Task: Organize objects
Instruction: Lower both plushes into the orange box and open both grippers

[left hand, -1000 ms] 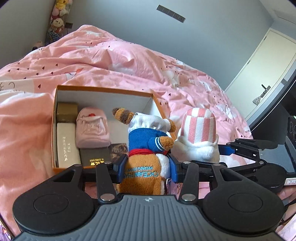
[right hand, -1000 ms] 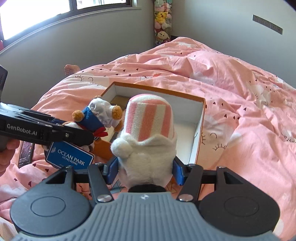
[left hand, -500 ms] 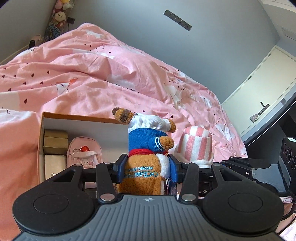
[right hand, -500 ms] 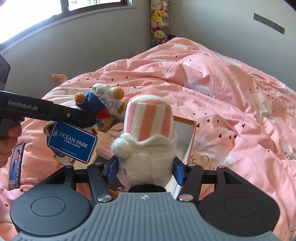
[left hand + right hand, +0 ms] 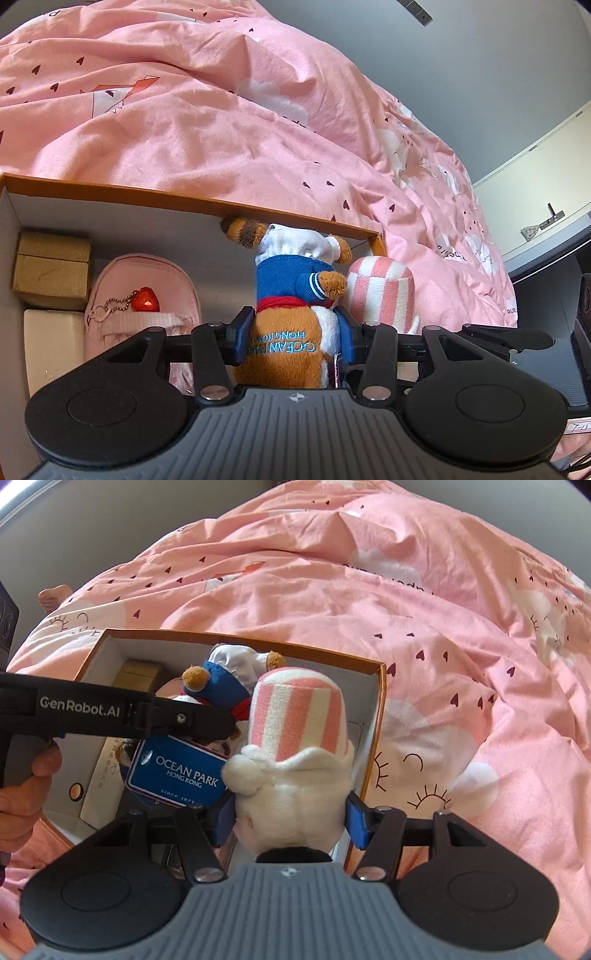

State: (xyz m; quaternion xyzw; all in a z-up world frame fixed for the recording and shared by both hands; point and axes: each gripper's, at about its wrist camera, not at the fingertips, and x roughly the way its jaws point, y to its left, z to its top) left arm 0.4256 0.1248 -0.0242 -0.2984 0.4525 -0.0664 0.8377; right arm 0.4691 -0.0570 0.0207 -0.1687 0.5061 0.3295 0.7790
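Note:
My left gripper (image 5: 293,341) is shut on a brown plush animal (image 5: 291,295) in a blue shirt and white cap, held low inside the orange-rimmed box (image 5: 184,197). Its blue Ocean Park tag (image 5: 177,775) hangs below it in the right wrist view. My right gripper (image 5: 290,821) is shut on a white plush with a pink-and-white striped hat (image 5: 295,723), held inside the box (image 5: 380,716) by its right wall, right beside the brown plush (image 5: 221,679). The striped plush also shows in the left wrist view (image 5: 380,291).
The box holds a pink pouch (image 5: 144,295) with a red heart charm, a gold carton (image 5: 51,273) and a cream carton (image 5: 51,347) at its left side. Pink bedding (image 5: 221,110) surrounds the box. A bare foot (image 5: 53,594) lies at the far left.
Both grippers have moved forward and down with their plush toys, from above the box's near edge to inside the box. Both grips stay shut.

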